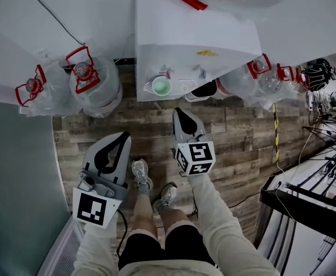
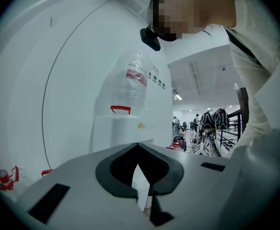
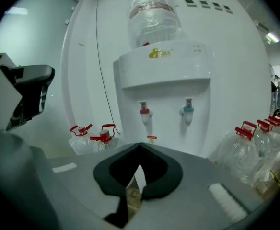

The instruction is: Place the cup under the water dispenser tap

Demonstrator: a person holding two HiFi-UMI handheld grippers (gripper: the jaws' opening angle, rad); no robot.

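In the head view a light green cup [image 1: 161, 85] stands on the drip tray of the white water dispenser [image 1: 191, 39], below its taps. The right gripper view shows the red tap [image 3: 145, 113] and the blue tap [image 3: 188, 112]; the cup is hidden there behind the gripper body. My right gripper [image 1: 178, 113] [image 3: 140, 145] is shut on nothing and hangs just in front of the dispenser, a short way back from the cup. My left gripper [image 1: 125, 136] [image 2: 137, 145] is lower left of it, jaws together, holding nothing.
Large clear water bottles with red handles stand on the wooden floor to the left of the dispenser [image 1: 93, 84] and to its right [image 1: 254, 80]. A dark rack with cables [image 1: 323, 194] fills the right side. The person's shoes [image 1: 142, 176] are below the grippers.
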